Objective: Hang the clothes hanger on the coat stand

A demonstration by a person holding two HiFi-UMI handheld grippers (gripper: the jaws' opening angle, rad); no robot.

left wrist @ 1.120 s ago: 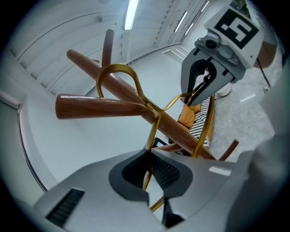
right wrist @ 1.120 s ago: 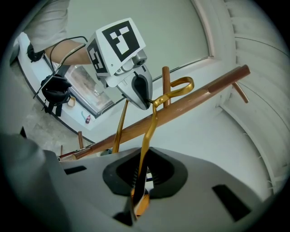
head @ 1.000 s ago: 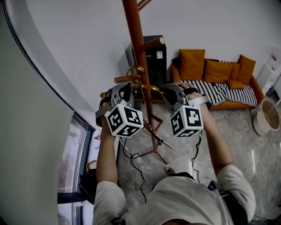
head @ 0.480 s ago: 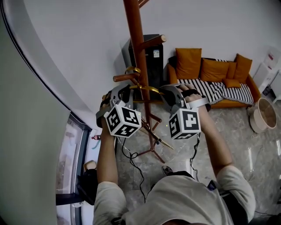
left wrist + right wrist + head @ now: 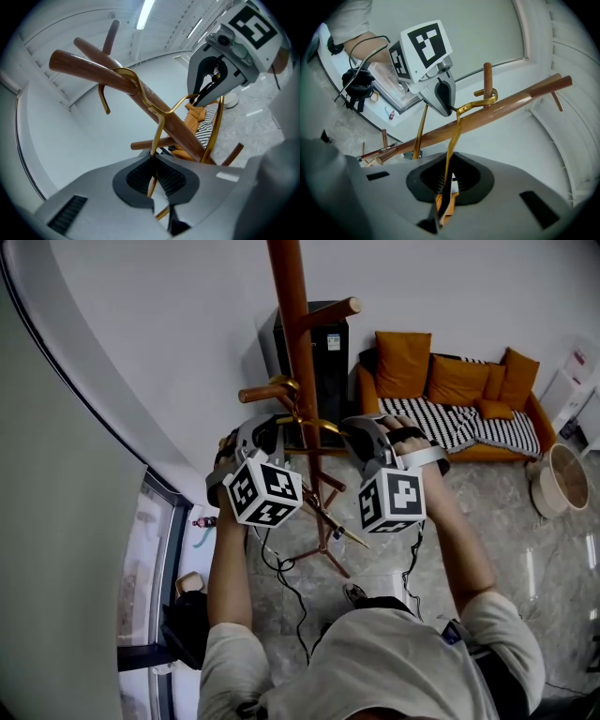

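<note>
**Task item.** The clothes hanger (image 5: 306, 424) is a thin gold-coloured metal rod bent into a flat frame, with a curved hook (image 5: 287, 385) at the top. In the left gripper view the rod (image 5: 159, 125) rises from the jaws, kinks sideways and ends in the hook (image 5: 123, 75). The hook curls over a round peg (image 5: 89, 65) of the coat stand. The finish is glossy and carries no clothing.

**Location.** The hanger is held level against the reddish-brown wooden coat stand (image 5: 292, 324), between the two grippers. Its hook lies over the short left-hand peg (image 5: 262, 393), just beside the pole. Whether the hook bears its weight on the peg cannot be told.

**Grippers.**
- The left gripper (image 5: 274, 430) has its jaws clamped together on the hanger rod, which passes between the ribbed black pads (image 5: 171, 178).
- The right gripper (image 5: 354, 435) is likewise closed tight on the opposite side of the hanger (image 5: 453, 136). The rod is pinched at the centre of its jaws.

**Change from the earlier frame.**
- One second ago the hook stood slightly above the left-hand peg; now it sits down at peg level, wrapped across it.
- The left gripper has come lower.
- The right gripper is nearly unchanged.
- Both grips remain closed on the hanger throughout.
</note>
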